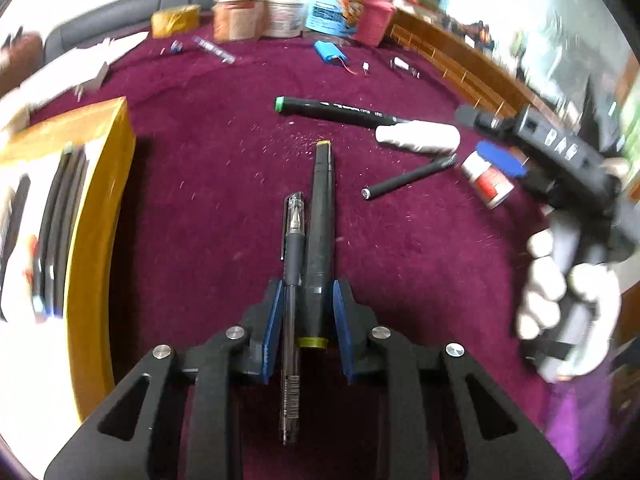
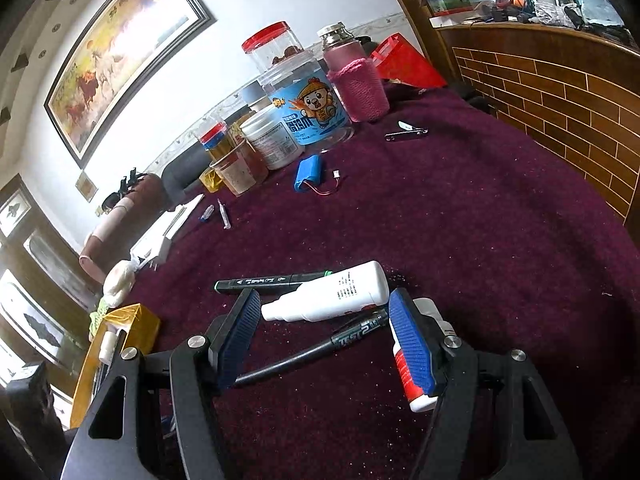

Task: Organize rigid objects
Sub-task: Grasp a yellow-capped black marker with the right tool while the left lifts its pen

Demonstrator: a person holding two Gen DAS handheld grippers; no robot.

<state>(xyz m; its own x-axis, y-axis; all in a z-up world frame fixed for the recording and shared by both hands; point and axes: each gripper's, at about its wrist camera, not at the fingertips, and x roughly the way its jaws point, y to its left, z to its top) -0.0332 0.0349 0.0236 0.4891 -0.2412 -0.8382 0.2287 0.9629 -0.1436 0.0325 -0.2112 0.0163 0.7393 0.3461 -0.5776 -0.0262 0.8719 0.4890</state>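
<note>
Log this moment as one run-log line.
left gripper: shut on gel pen and marker | right gripper: open over black pen | box: partly filled

Open right tongs [image 2: 324, 336] straddle a white bottle [image 2: 336, 292] and black pen [image 2: 312, 352].

Table cloth [image 2: 480, 240]: deep maroon, speckled with pale lint. Storage box [image 1: 100, 208], left: amber-yellow walls, white interior. Gripper pads [image 2: 410, 344]: blue, fine ribbed texture; frames black. Near marker [image 1: 320, 240]: black body, yellow end bands. Gel pen [image 1: 292, 280]: clear barrel, black grip. Far marker [image 1: 332, 112]: black, green cap end. Spray bottle [image 2: 332, 296]: white. Battery pack [image 2: 306, 174], far: blue, red lead. Flask sleeve [image 2: 360, 88]: pink knit.
</note>
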